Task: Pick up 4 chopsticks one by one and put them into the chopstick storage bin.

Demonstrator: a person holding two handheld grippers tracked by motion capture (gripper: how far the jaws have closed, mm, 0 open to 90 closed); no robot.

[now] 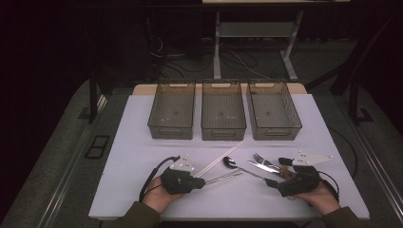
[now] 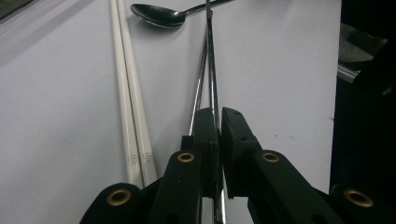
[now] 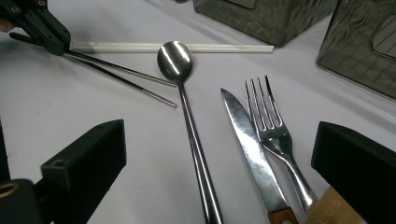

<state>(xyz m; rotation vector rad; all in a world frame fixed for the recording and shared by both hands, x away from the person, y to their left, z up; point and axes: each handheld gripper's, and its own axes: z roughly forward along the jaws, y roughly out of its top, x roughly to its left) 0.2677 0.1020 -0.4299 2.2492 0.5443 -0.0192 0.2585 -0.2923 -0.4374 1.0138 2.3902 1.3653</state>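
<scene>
My left gripper (image 1: 202,182) (image 2: 218,114) lies low on the white table (image 1: 142,180), shut on a pair of thin metal chopsticks (image 1: 223,177) (image 2: 211,70) whose tips point right toward a spoon (image 1: 230,163) (image 2: 161,16). The right gripper view takes in that gripper (image 3: 53,44) and the chopsticks (image 3: 121,74) at upper left. My right gripper (image 1: 278,172) (image 3: 222,135) stands open and holds nothing. Its jaws flank the spoon handle (image 3: 196,154), a knife (image 3: 250,144) and a fork (image 3: 268,121).
White chopsticks (image 1: 219,159) (image 2: 128,93) (image 3: 140,47) lie diagonally beyond the metal pair. Three dark see-through bins (image 1: 172,129) (image 1: 223,131) (image 1: 274,131) stand in a row at the back of the table. Dark floor and table legs lie beyond.
</scene>
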